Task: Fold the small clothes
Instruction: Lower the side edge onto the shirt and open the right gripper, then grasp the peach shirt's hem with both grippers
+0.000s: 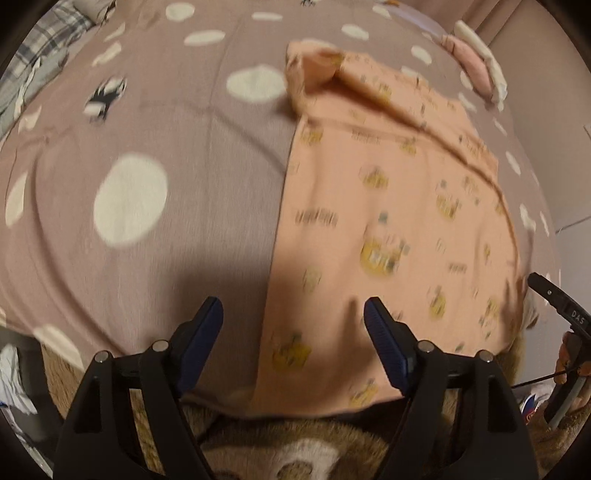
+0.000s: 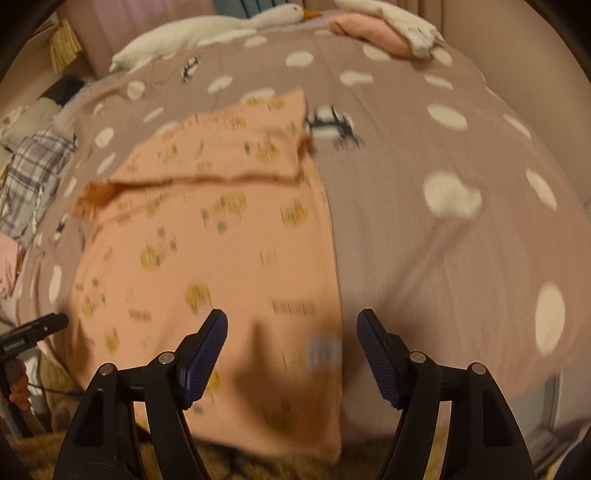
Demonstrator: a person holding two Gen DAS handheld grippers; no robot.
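Our left gripper (image 1: 293, 317) and right gripper (image 2: 291, 328), fingers wide and empty, hovering over the peach garment (image 1: 388, 206) on the bed (image 1: 184, 147).

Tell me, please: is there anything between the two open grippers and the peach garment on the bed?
Nothing visible is in the way. The left gripper and the right gripper both stand open and empty just above the peach garment, which lies flat on the dotted bedspread. The folded clothes sit at the far edge.
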